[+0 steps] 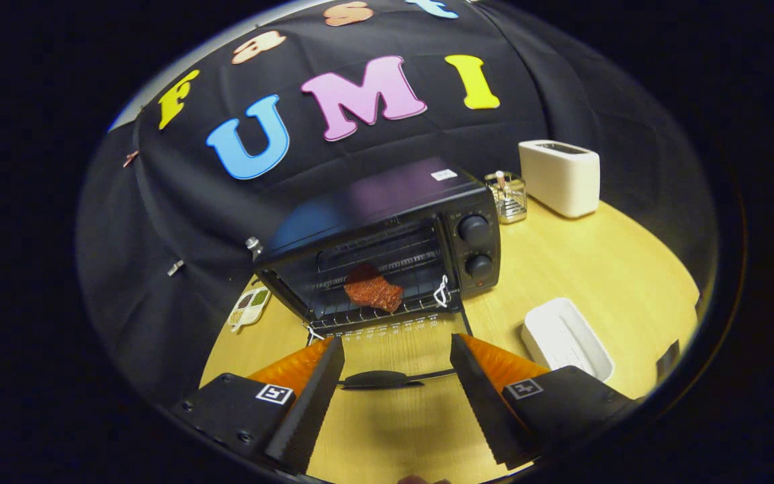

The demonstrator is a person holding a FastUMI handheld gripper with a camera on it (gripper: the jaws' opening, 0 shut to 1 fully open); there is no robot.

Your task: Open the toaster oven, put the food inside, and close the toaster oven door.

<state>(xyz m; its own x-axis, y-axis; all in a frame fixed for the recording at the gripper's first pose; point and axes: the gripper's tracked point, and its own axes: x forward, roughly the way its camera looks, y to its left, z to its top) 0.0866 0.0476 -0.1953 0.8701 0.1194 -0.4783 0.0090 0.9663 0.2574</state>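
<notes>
A black toaster oven [387, 235] stands on the wooden table with its glass door [390, 353] folded down flat toward me. A reddish-brown slab of food [372, 289] lies on the wire rack inside the oven. The door's black handle [381, 380] sits between my two fingers, slightly ahead of them. My gripper [397, 366] is open, with nothing touching either finger. Two round knobs [473, 228] are on the oven's right panel.
An empty white rectangular tray [567, 338] lies right of the door. A white toaster [560, 177] and a clear holder [506, 196] stand behind the oven on the right. A small palette-like dish [250, 307] lies at the oven's left.
</notes>
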